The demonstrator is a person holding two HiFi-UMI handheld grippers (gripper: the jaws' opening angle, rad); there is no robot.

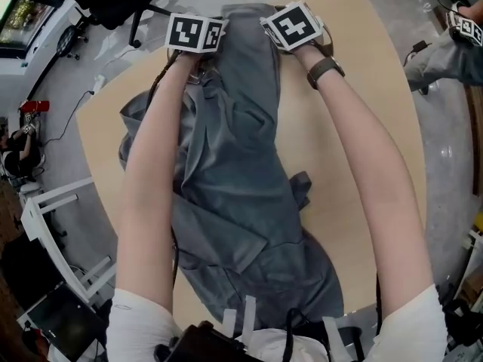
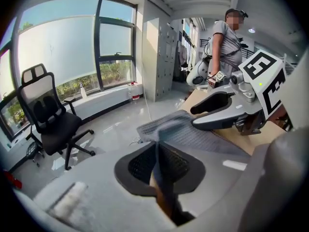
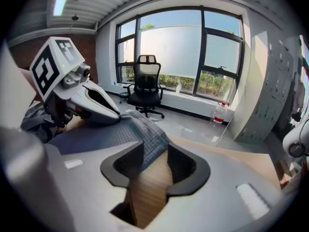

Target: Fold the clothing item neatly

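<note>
A grey garment [image 1: 241,179] lies lengthwise and crumpled on the tan table [image 1: 355,89], from the near edge to the far edge. Both arms reach to its far end. My left gripper [image 1: 198,40] is shut on a thin fold of the grey cloth [image 2: 166,129], which stands pinched between the jaws [image 2: 159,161]. My right gripper [image 1: 290,29] sits just to its right, open. In the right gripper view a corner of the cloth [image 3: 145,134] drapes over the left jaw into the gap [image 3: 154,170], with bare table wood showing between the jaws.
A black office chair [image 2: 48,117] stands on the floor beyond the table's far edge, by the windows. A person [image 2: 229,42] stands off to the right of the table. A white frame [image 1: 53,202] stands at the table's left side.
</note>
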